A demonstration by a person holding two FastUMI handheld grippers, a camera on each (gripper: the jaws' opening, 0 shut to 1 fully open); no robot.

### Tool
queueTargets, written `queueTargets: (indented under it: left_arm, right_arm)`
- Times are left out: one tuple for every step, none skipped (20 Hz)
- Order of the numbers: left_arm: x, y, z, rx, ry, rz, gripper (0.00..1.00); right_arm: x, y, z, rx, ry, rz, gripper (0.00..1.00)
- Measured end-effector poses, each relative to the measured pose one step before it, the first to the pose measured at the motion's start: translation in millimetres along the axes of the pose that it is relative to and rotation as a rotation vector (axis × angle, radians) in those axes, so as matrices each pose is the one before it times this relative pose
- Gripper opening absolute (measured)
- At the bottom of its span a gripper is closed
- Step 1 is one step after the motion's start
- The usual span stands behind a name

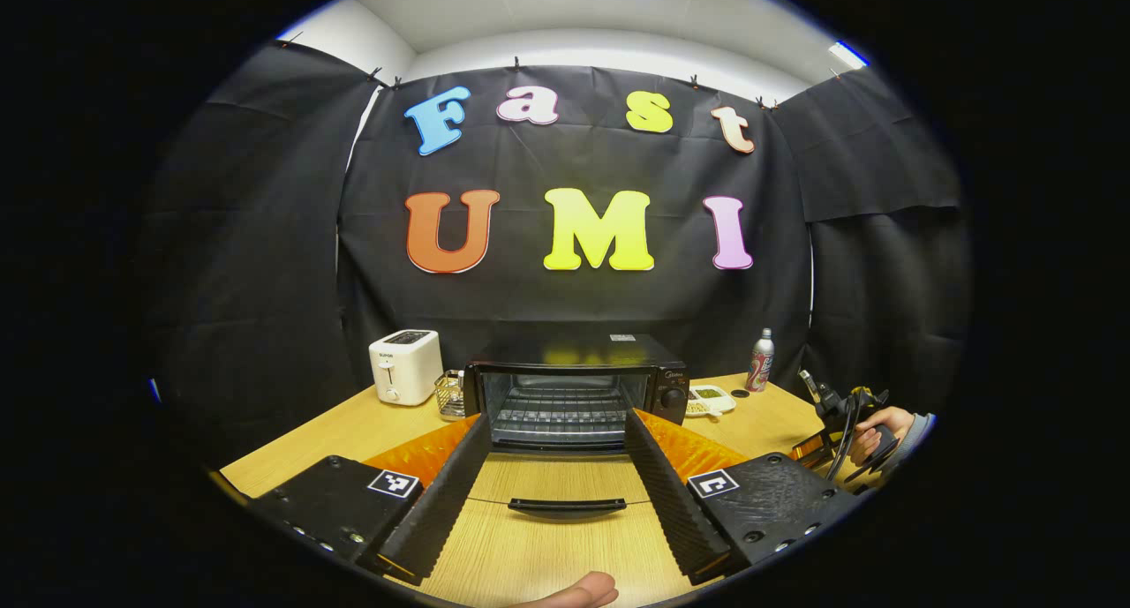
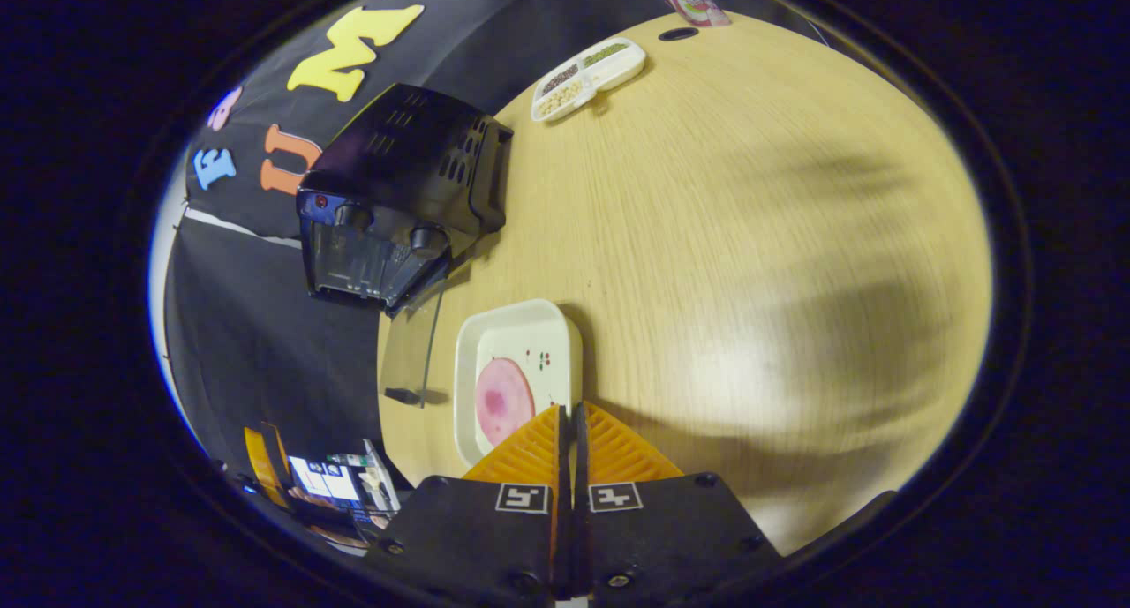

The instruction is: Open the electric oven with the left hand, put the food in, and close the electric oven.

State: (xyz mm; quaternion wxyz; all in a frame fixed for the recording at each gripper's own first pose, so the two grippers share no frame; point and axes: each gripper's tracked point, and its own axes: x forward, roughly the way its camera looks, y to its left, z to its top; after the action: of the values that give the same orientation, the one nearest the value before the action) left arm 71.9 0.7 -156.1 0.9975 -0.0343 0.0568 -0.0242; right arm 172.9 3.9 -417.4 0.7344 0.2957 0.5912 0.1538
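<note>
The black electric oven [image 1: 574, 383] stands mid-table, its glass door [image 1: 565, 489] folded down flat and the wire rack showing inside. My left gripper [image 1: 558, 467] is open, its fingers spread either side of the lowered door above the handle [image 1: 565, 506]. Far right in this view, a hand holds the other gripper [image 1: 870, 436]. In the right gripper view, my right gripper [image 2: 570, 411] is shut on the rim of a white square plate [image 2: 516, 343] carrying a pink slice of meat [image 2: 503, 401]. The open oven [image 2: 397, 193] lies beyond the plate.
A white toaster [image 1: 406, 365] and a small wire basket [image 1: 450, 394] stand left of the oven. A divided snack tray [image 1: 711, 399] and a drink can [image 1: 760, 361] are to its right. The wooden table [image 2: 750, 237] stretches to the right of the plate.
</note>
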Motion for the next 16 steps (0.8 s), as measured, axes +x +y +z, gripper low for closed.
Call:
queueTargets:
  left_arm:
    - [-0.89,1.07,-1.0,0.00354,0.00302,0.0011,0.95]
    - [-1.02,0.04,-0.91,0.00167,-0.00037,0.00034,0.95]
    - [-1.21,-1.77,0.84,0.00173,-0.00255,-0.0029,0.95]
    - [-1.34,-3.19,0.54,0.00189,-0.00195,-0.00147,0.95]
    - [-1.82,-0.75,1.44,0.00178,-0.00083,0.00028,0.95]
    - [1.74,-1.81,0.9,0.00193,-0.00048,-0.00206,0.95]
    - [-1.34,-1.26,1.19,0.00308,-0.0026,-0.00244,0.95]
    - [-0.98,0.1,1.48,0.00497,-0.0023,0.00075,0.95]
    - [-1.68,0.23,1.99,0.00617,-0.00564,-0.00023,0.95]
    - [-0.43,-1.16,1.81,0.0056,-0.00524,-0.00181,0.95]
    - [-2.33,1.23,1.78,0.00359,-0.00316,-0.00069,0.95]
    - [-2.27,2.12,0.14,0.00151,-0.00204,-0.00085,0.95]
    - [-2.03,1.02,-0.08,-0.00075,-0.00094,-0.00261,0.95]
    - [-1.87,1.57,1.87,-0.00365,-0.00631,-0.00256,0.95]
    - [-1.07,2.01,1.84,-0.00487,-0.00614,-0.00118,0.95]
    - [-1.38,3.48,0.74,-0.00541,-0.00551,-0.00268,0.95]
  right_arm:
    - [-2.22,-1.1,0.58,0.0064,-0.00269,0.00992,0.0]
    - [-2.84,0.08,-0.29,0.00888,-0.00515,0.01075,0.01]
    - [-2.34,-0.43,0.19,0.00029,-0.00398,0.0069,0.04]
    - [-4.69,-0.57,0.83,0.00476,-0.00904,0.00364,0.01]
    - [-4.88,-0.42,1.31,0.00077,-0.00904,0.00142,0.01]
    - [-5.89,-1.21,0.12,-0.0052,-0.01202,-0.00312,0.04]
    - [-5.75,-1.19,1.15,-0.00749,-0.00973,-0.00683,0.0]
    - [-6.37,0.94,1.25,-0.00868,-0.01069,-0.00738,0.04]
    - [-4.99,1.02,1.54,-0.01123,-0.00792,-0.00754,0.0]
    - [-3.02,4.05,0.77,-0.00752,-0.00712,-0.00326,0.0]
    - [-3.59,4.24,0.6,-0.00874,-0.00784,0.0001,0.0]
    - [-4.52,6.13,0.52,-0.00954,-0.00826,0.00416,0.03]
    - [-4.25,7.39,1.38,-0.00988,-0.01146,0.00296,0.04]
    - [-3.64,8.22,0.99,-0.01078,-0.01199,0.00252,0.0]
    - [-3.53,8.72,1.74,-0.01357,-0.01017,-0.00032,0.04]
    - [-4.45,8.83,0.48,-0.01118,-0.01118,-0.00052,0.04]
